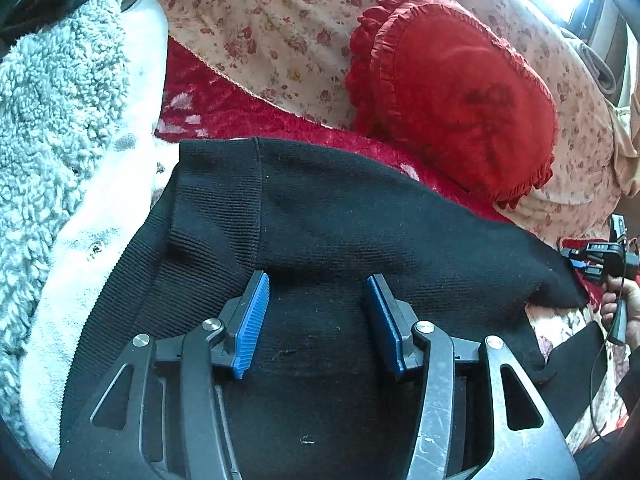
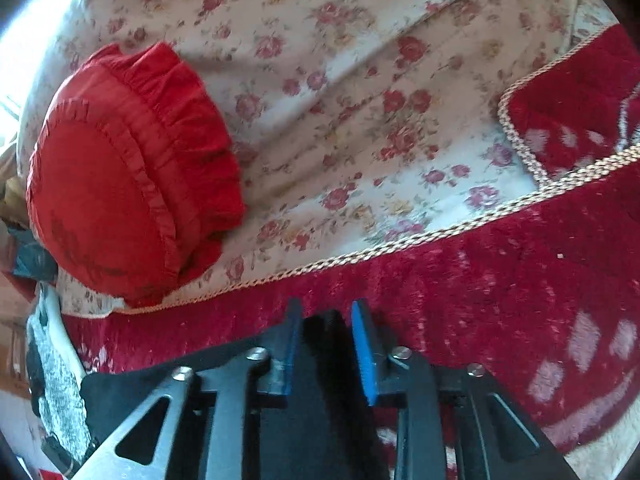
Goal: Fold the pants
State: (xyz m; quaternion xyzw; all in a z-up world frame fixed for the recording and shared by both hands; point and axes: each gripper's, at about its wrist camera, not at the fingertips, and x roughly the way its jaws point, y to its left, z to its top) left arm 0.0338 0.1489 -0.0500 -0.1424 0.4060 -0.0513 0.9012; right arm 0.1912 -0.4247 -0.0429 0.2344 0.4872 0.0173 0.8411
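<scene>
We are working on a sofa or bed draped in a floral sheet (image 1: 280, 40), with a red plush blanket (image 2: 500, 280) laid over its front part and edged in braided trim. A round red frilled cushion (image 1: 452, 108) sits on the floral sheet toward the back, and a fluffy pale-blue fleece (image 1: 52, 120) is heaped at the left end.

The black ribbed pants (image 1: 320, 220) lie across the red blanket along the front edge, one end touching the fleece, the other reaching toward the right end.

Our left gripper (image 1: 316, 320) hovers over the middle of the pants with its jaws apart, and the blue pads (image 1: 252, 320) show cloth beneath them but do not pinch it. Our right gripper (image 2: 324, 348) has a fold of black fabric between its jaws; they stand narrowly apart, and we cannot tell whether the pads truly press on it. A hand (image 1: 624, 304) carrying that tool shows at the right edge of the left wrist view.

We judge the step to be gathering the right end for a fold. To do it well, we should close firmly on both layers, pin the middle with the left tool, and carry the end across low so the knit does not drag or twist.
</scene>
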